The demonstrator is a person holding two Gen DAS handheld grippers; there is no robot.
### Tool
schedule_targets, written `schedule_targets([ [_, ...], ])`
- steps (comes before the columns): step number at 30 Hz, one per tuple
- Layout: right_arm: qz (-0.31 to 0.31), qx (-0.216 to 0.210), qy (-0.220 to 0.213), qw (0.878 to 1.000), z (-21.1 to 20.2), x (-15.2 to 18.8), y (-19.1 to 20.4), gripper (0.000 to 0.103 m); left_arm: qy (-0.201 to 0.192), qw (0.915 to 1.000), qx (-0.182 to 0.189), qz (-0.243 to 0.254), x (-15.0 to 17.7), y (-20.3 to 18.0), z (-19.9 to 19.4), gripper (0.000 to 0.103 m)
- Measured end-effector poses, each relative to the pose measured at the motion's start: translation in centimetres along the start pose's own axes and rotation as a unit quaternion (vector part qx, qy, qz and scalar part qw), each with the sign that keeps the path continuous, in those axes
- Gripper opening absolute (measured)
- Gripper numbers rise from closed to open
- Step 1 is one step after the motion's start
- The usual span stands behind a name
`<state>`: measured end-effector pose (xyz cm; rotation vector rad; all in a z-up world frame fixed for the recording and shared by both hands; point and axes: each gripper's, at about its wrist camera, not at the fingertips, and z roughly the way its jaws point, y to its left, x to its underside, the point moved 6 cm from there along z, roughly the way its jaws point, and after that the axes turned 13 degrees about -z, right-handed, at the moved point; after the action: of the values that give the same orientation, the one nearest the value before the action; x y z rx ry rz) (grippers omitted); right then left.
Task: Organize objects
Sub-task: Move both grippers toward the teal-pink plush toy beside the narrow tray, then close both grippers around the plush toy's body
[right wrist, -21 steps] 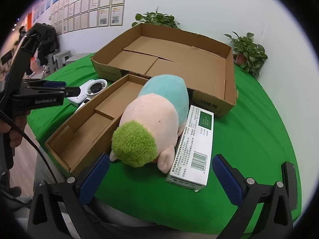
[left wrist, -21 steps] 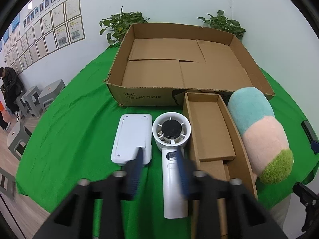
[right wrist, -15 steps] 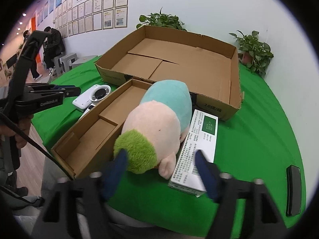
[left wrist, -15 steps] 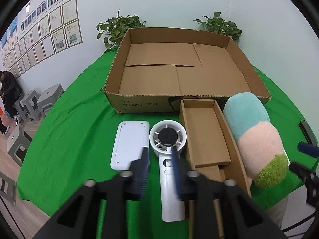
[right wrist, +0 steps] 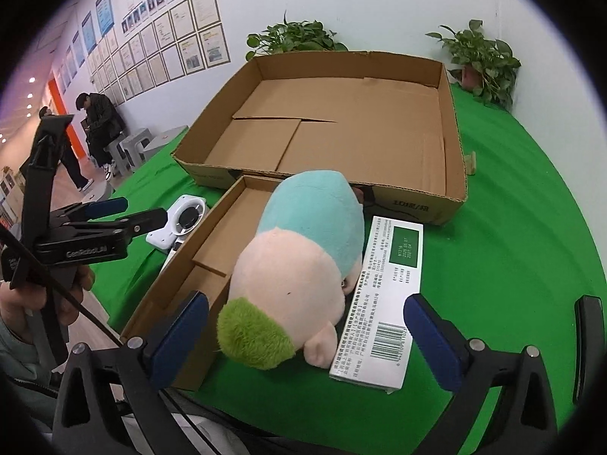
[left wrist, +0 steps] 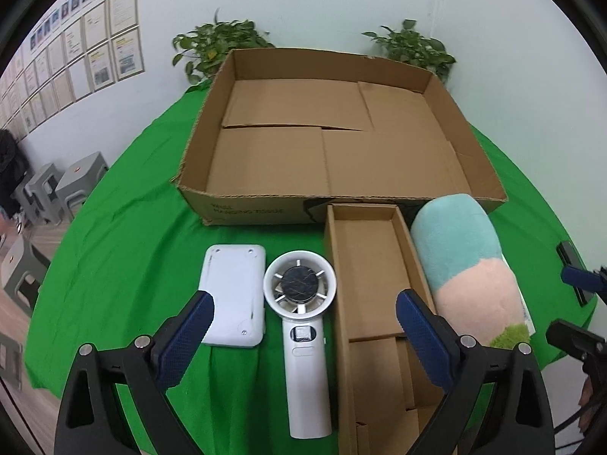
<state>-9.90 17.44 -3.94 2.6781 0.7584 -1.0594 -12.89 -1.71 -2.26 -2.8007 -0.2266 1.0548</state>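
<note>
A large open cardboard box stands at the back of the green table; it also shows in the right wrist view. A narrow cardboard box lies in front of it. A white handheld fan and a white flat device lie to its left. A teal, pink and green plush toy lies to its right, next to a white and green carton. My left gripper is open above the fan's handle. My right gripper is open around the plush's green end.
Two potted plants stand behind the big box by the wall. A black flat object lies at the table's right edge. Grey stools and people stand off to the left. The table's front edge is close under both grippers.
Both grippers closed partway and then opened wide again. Both have shifted slightly back and up over the same objects. Nothing was picked up.
</note>
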Motion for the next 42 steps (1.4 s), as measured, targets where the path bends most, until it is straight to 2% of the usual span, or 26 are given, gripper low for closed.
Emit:
schedule_targets([
  [5, -0.002, -0.022, -0.009, 1.0, 0.2, -0.8, 0.1, 0.102, 0.009, 0.9998, 0.014, 0.012, -0.4, -0.7, 0.5, 0.098],
  [8, -0.019, -0.02, -0.009, 1.0, 0.5, -1.3, 0.4, 0.102, 0.011, 0.9997, 0.017, 0.012, -0.7, -0.7, 0.7, 0.098],
  [13, -0.032, -0.028, -0.008, 0.999, 1.4, -1.4, 0.8, 0.102, 0.011, 0.9995, 0.029, 0.0, -1.3, -0.2, 0.5, 0.098],
  [16, -0.03, -0.051, 0.0, 0.998, 2.2, -1.0, 1.0, 0.102, 0.013, 0.9994, 0.033, -0.007, -1.4, 0.4, 0.5, 0.098],
  [20, -0.025, -0.061, 0.012, 0.998, 3.1, -0.3, 1.0, 0.102, 0.029, 0.9964, 0.076, -0.023, -1.6, -0.2, 0.5, 0.098],
  [21, -0.022, -0.062, 0.014, 0.998, 3.1, -0.2, 0.9, 0.102, 0.033, 0.9945, 0.096, -0.027, -1.7, -0.7, 0.4, 0.098],
  [25, -0.016, -0.059, 0.009, 0.998, 3.2, 0.3, 0.3, 0.102, 0.052, 0.9895, 0.132, -0.027, -2.1, -2.8, 0.8, 0.098],
  [28, -0.014, -0.065, -0.001, 0.998, 2.8, 0.5, -0.2, 0.102, 0.086, 0.9825, 0.164, -0.02, -2.0, -5.2, 1.9, 0.098],
  [34, -0.018, -0.077, -0.017, 0.997, 2.0, 1.6, -0.9, 0.102, 0.166, 0.9573, 0.237, -0.006, -0.7, -10.9, 4.5, 0.098],
  [37, -0.012, -0.092, -0.018, 0.996, 2.7, 1.5, -0.4, 0.102, 0.198, 0.9464, 0.255, -0.001, 0.2, -12.9, 5.9, 0.098],
  [39, -0.011, -0.101, -0.014, 0.995, 3.3, 1.3, 0.2, 0.096, 0.213, 0.9436, 0.253, -0.001, 0.7, -13.7, 6.9, 0.098],
  [40, -0.013, -0.102, -0.007, 0.995, 3.8, 1.3, 0.6, 0.089, 0.213, 0.9447, 0.249, 0.0, 0.9, -13.8, 7.1, 0.098],
  [42, -0.014, -0.101, 0.009, 0.995, 4.9, 1.3, 1.1, 0.085, 0.211, 0.9471, 0.242, 0.005, 1.3, -14.2, 7.3, 0.098],
])
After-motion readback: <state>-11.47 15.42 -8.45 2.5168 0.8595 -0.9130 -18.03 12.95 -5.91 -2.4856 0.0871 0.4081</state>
